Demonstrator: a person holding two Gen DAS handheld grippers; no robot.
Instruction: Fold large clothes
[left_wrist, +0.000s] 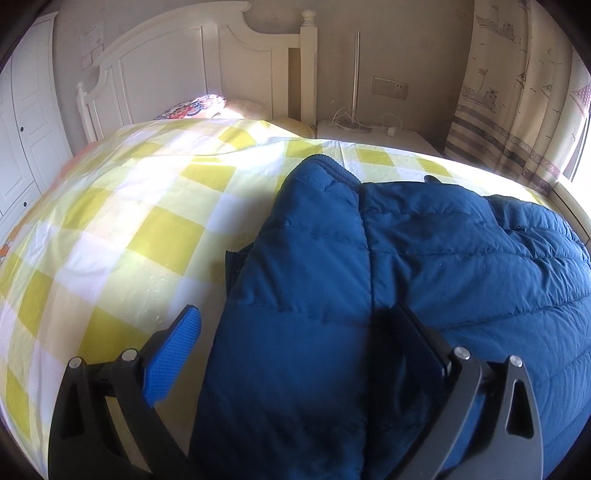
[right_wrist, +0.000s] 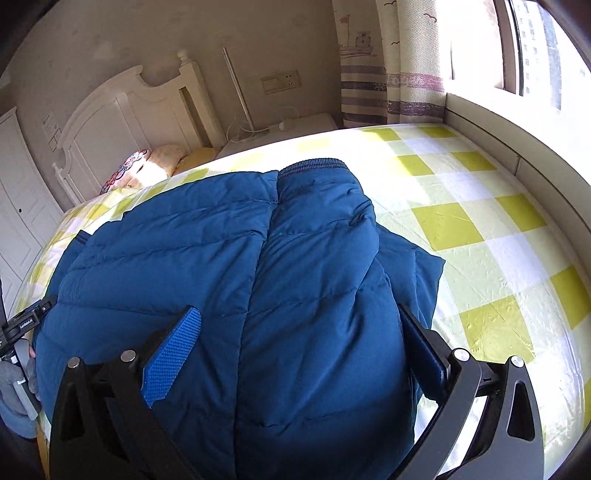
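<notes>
One blue puffer jacket (left_wrist: 424, 258) is what we have in front of us, quilted and bulky, lying on the yellow-and-white checked bedsheet (left_wrist: 122, 229). Both sleeves are folded in over the body, side by side, their seam running lengthwise, and the ribbed cuff (right_wrist: 314, 164) sits at the jacket's far end, pointing towards the headboard (left_wrist: 192, 66).

We see our left gripper (left_wrist: 299, 332) spread wide over the jacket's near left part: one finger is clear of the jacket above the sheet, the other sits over the padded fabric, and nothing is pinched between them. Our right gripper (right_wrist: 299, 332) is spread just as wide, straddling the folded right sleeve, with blue fabric bulging between the two fingers; whether the pads touch the cloth we cannot tell. From the right wrist view, the left gripper's black body and a grey-gloved hand (right_wrist: 16, 373) show at the jacket's left edge.

Beyond the jacket, pillows (left_wrist: 221, 107) lie against the headboard. Right of the headboard stands a white bedside table (left_wrist: 369, 134) with cables and a slim lamp pole, under a wall socket (left_wrist: 389, 88). Further right of the jacket hangs a ship-patterned curtain (left_wrist: 509, 96), and a bright window (right_wrist: 546, 55) runs along that side of the bed.
</notes>
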